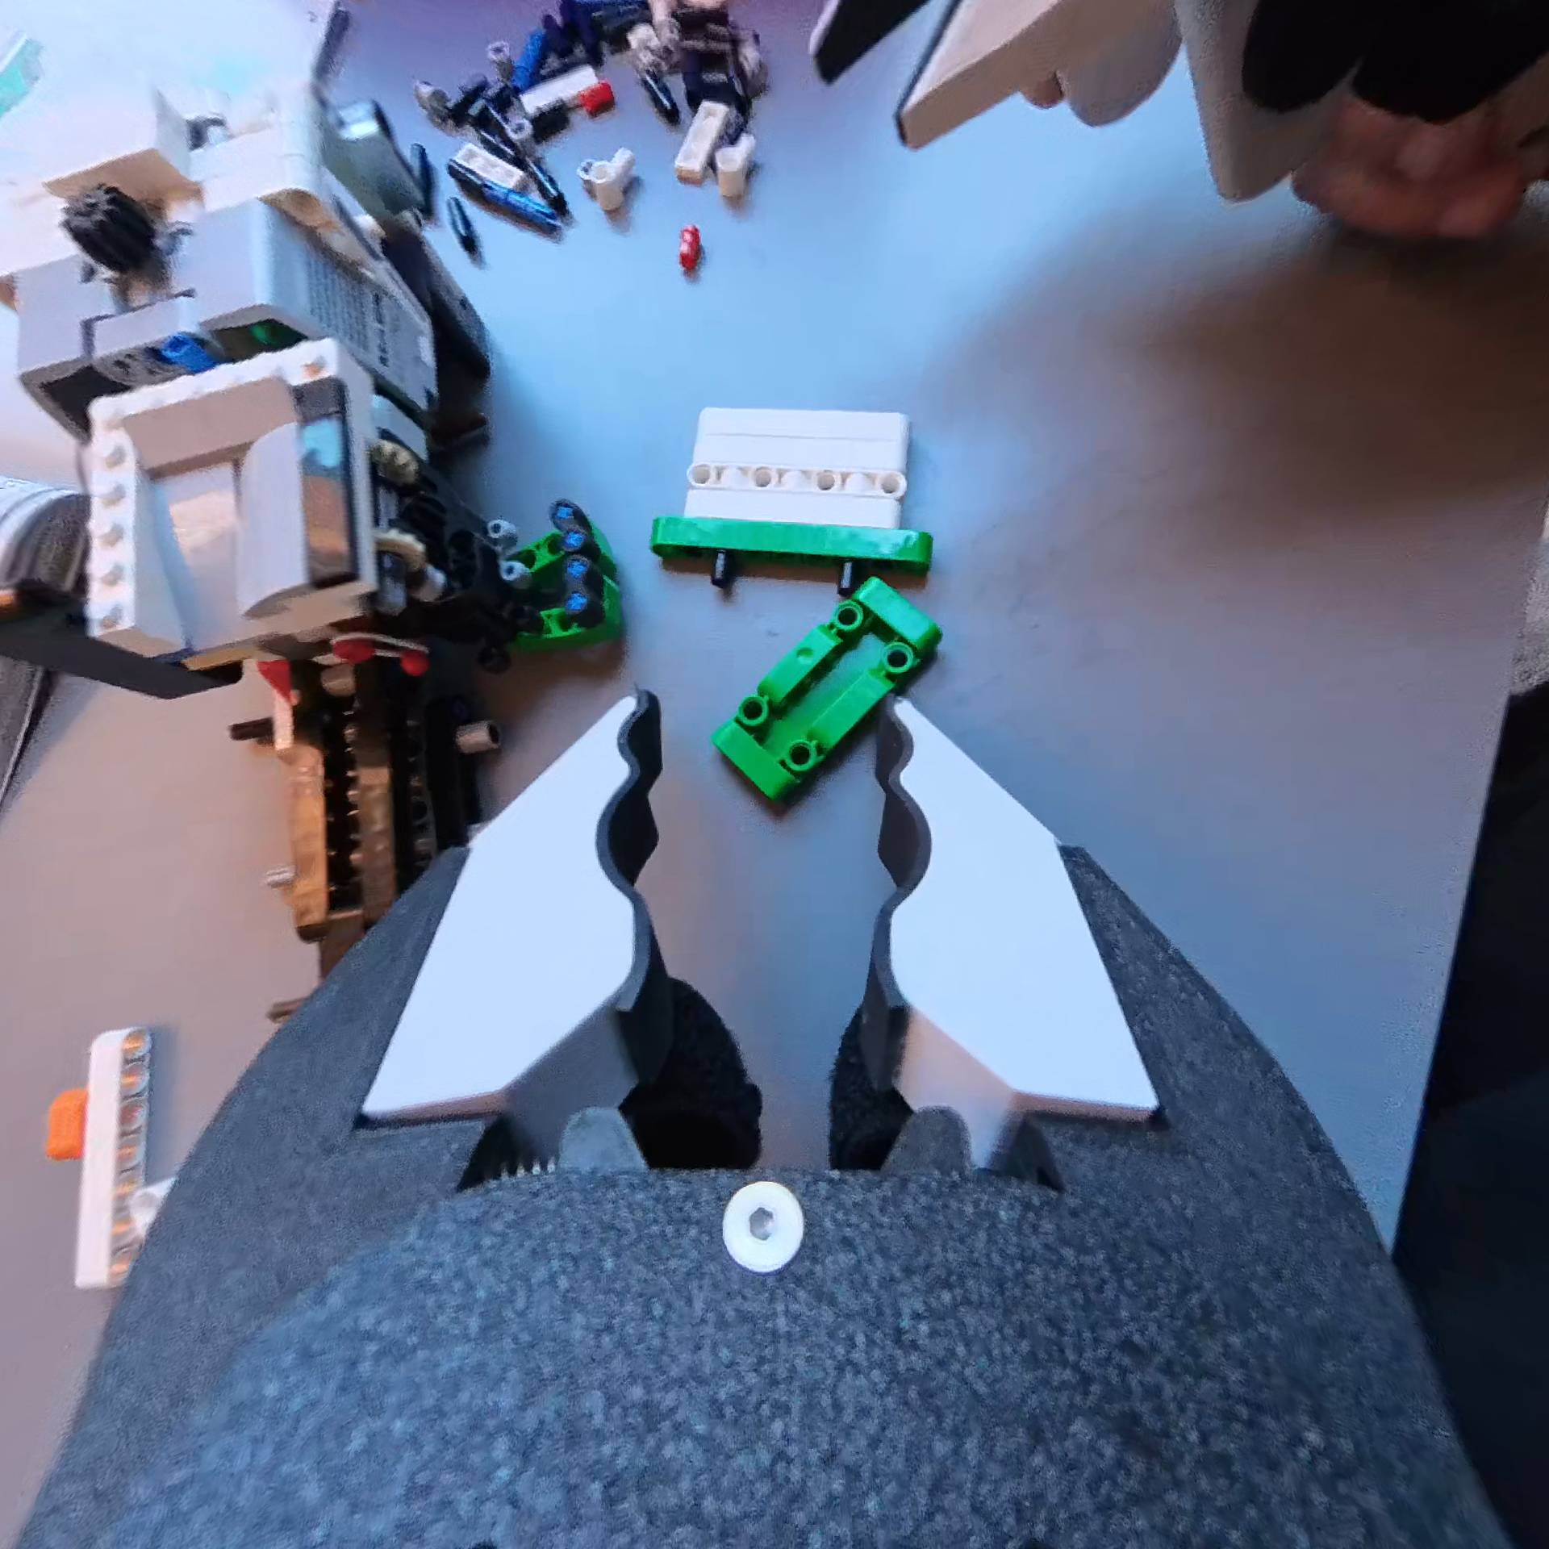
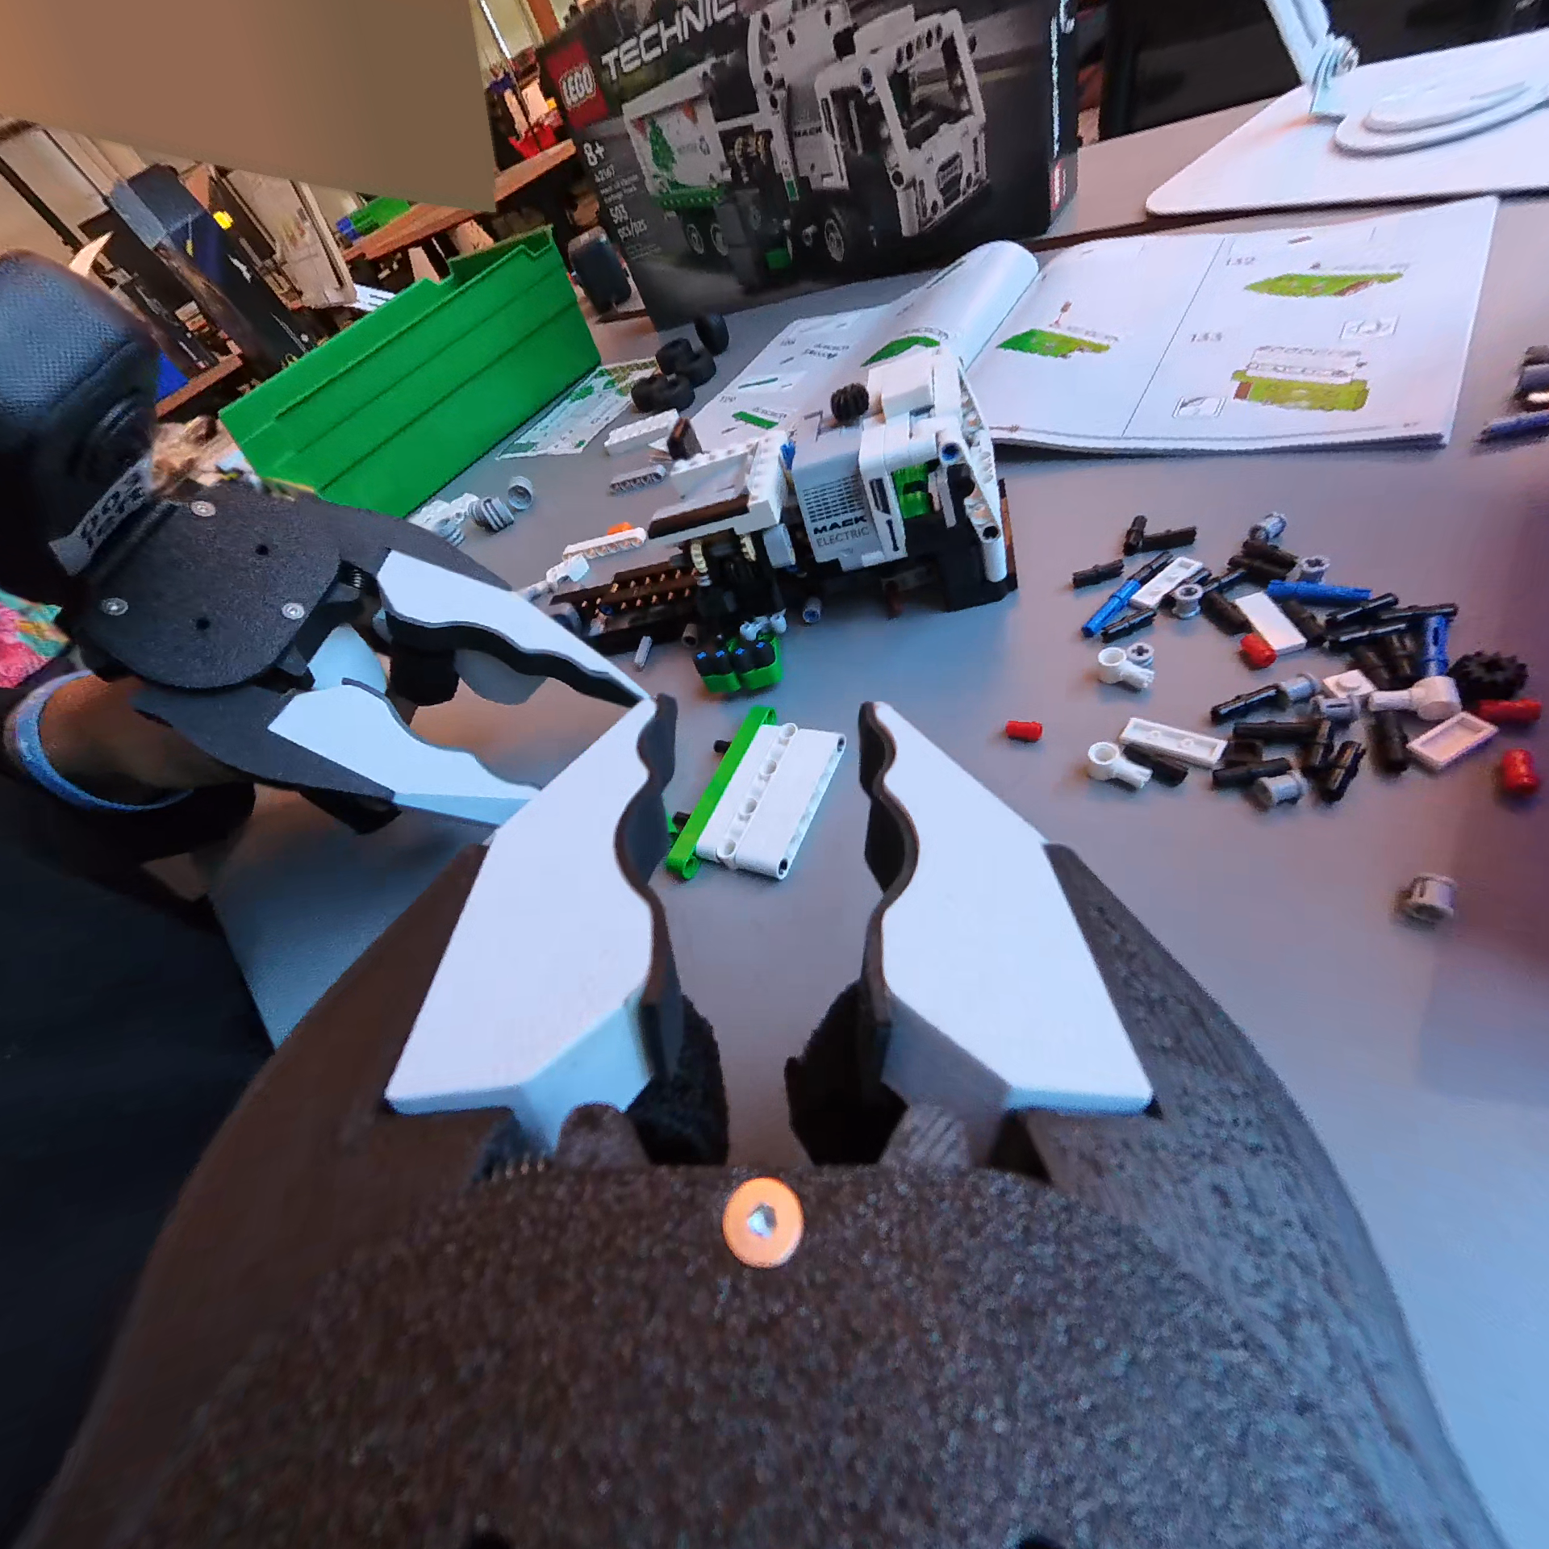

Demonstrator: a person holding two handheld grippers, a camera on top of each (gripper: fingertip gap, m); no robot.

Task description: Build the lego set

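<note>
A white panel (image 1: 796, 444) joined to a green beam (image 1: 792, 543) with two black pins lies on the grey table, ahead of my left gripper (image 1: 769, 708). That gripper is open and empty. A green frame piece (image 1: 826, 687) lies at its tips, touching the right fingertip (image 1: 901, 729). My right gripper (image 2: 764, 712) is open and empty, just short of the white panel (image 2: 775, 796) and green beam (image 2: 712, 796). The left gripper (image 2: 578, 754) comes in from the left, its jaws apart. The part-built white truck (image 2: 880, 494) stands behind; it also shows in the left wrist view (image 1: 235, 503).
A pile of loose pins and small parts (image 2: 1299, 670) lies to the right, with an open instruction booklet (image 2: 1215, 335), the set's box (image 2: 805, 126) and a green bin (image 2: 419, 377) behind. A grey bush (image 2: 1425, 901) lies alone. A white beam with an orange piece (image 1: 109, 1157) lies at the left. One gripper's finger ends stand about 11 cm off the other's. The right tips stand about 12 cm off the grey bush (image 2: 1425, 901).
</note>
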